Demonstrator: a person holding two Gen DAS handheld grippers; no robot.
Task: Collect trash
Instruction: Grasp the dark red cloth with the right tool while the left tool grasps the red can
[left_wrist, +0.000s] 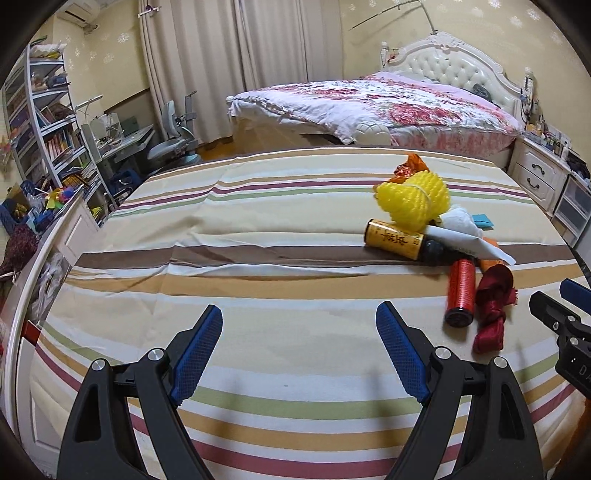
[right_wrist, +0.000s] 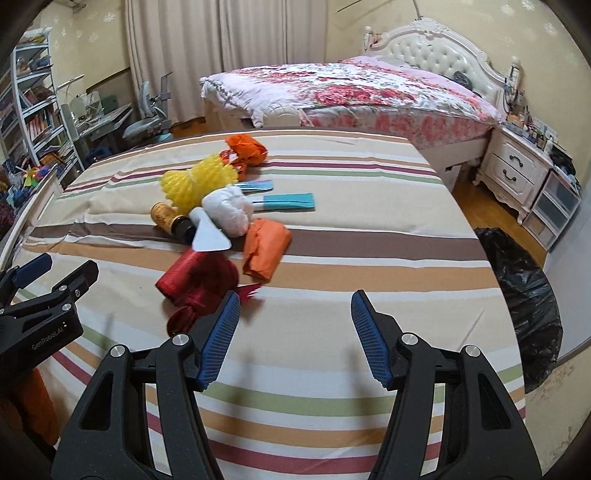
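Observation:
A pile of trash lies on the striped cloth (left_wrist: 258, 280): yellow foam net (left_wrist: 413, 199), gold and black bottle (left_wrist: 402, 242), red can (left_wrist: 460, 295), dark red ribbon (left_wrist: 493, 306), white wad (right_wrist: 229, 208), orange paper (right_wrist: 266, 249), teal wrappers (right_wrist: 288, 201). My left gripper (left_wrist: 299, 354) is open and empty, left of the pile. My right gripper (right_wrist: 293, 336) is open and empty, just in front of the dark red ribbon (right_wrist: 207, 284), which touches its left finger (right_wrist: 219, 336).
A black trash bag (right_wrist: 524, 295) stands on the floor to the right of the table. A bed (left_wrist: 369, 107), nightstand (right_wrist: 513, 170), bookshelf (left_wrist: 44, 122) and desk with chair (left_wrist: 170, 136) stand beyond.

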